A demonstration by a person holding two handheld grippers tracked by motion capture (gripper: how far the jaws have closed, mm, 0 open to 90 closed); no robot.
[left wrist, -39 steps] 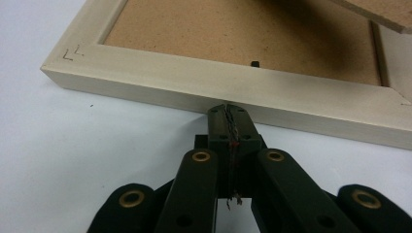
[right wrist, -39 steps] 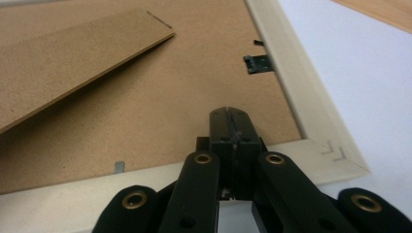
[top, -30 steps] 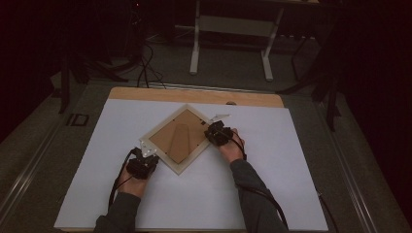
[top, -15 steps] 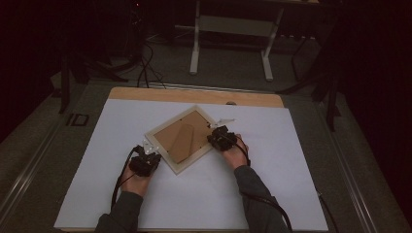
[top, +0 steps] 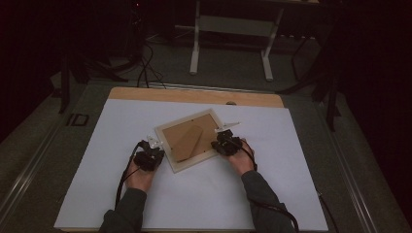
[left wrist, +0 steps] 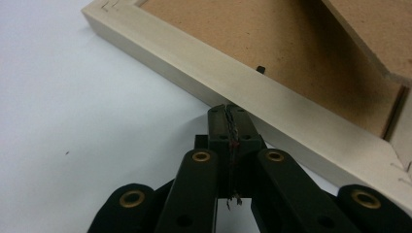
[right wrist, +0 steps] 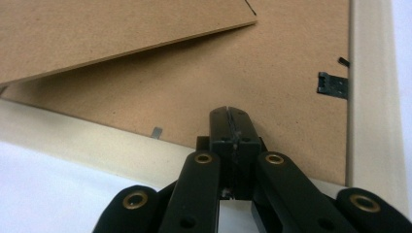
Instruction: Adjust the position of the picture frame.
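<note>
the pale wooden picture frame (top: 190,140) lies face down mid-table on the white sheet (top: 272,194), brown backing up. my left gripper (left wrist: 228,109) and right gripper (right wrist: 228,112) both have jaws together, empty, tips at its edges. uneven pushing could spin it or snag the propped cardboard stand (top: 187,142).

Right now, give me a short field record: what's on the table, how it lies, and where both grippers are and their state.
object: picture frame, pale wood
orientation: face down, brown backing board up, turned at an angle on the white table cover
stand: easel flap on the backing board
left gripper: shut, tips at the frame's outer edge, holding nothing
right gripper: shut, tips over the backing board, holding nothing
clips: small metal tab by the rail
</note>
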